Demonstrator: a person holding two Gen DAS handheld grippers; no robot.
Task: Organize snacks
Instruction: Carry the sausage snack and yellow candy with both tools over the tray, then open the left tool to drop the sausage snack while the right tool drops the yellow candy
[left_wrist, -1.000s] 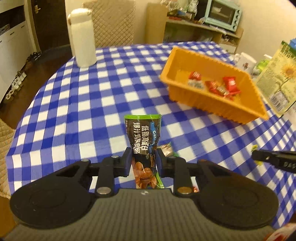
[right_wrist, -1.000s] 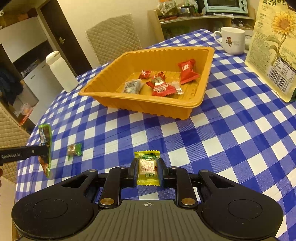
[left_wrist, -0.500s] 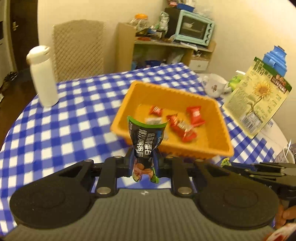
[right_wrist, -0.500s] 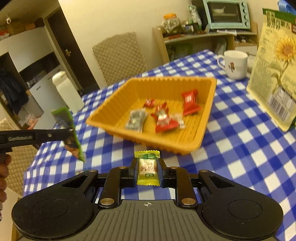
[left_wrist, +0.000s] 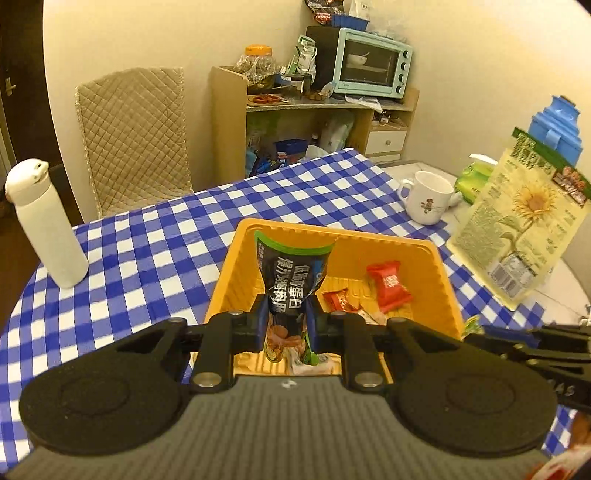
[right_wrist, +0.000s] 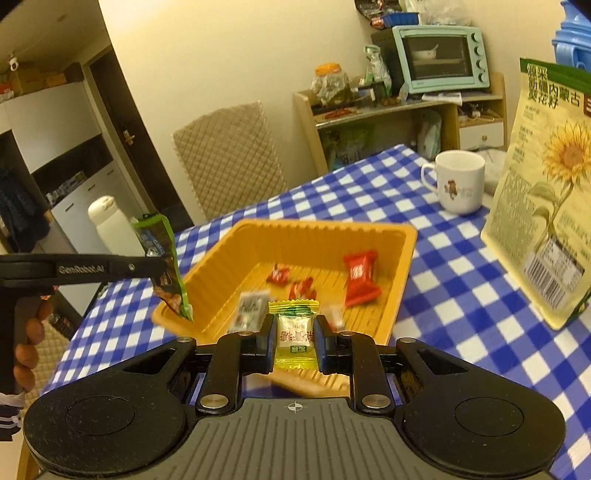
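My left gripper (left_wrist: 286, 325) is shut on a black and green snack packet (left_wrist: 291, 280) and holds it over the near end of the orange tray (left_wrist: 439, 280). The packet also shows in the right wrist view (right_wrist: 166, 266), above the tray's left rim (right_wrist: 325, 227). My right gripper (right_wrist: 295, 338) is shut on a small yellow-green candy (right_wrist: 294, 334), just above the tray's near edge. Several red wrapped candies (right_wrist: 360, 277) and a grey one (right_wrist: 251, 306) lie inside the tray.
A white bottle (left_wrist: 44, 225) stands at the table's left. A white mug (right_wrist: 460, 182) and a tall sunflower-seed bag (right_wrist: 546, 192) stand to the right of the tray. A padded chair (left_wrist: 136, 136) and a shelf with a toaster oven (left_wrist: 369, 62) are behind the table.
Both grippers have risen and moved towards the tray with their snacks. The left one went from the tablecloth to above the tray; the right one now reaches the tray's near edge.
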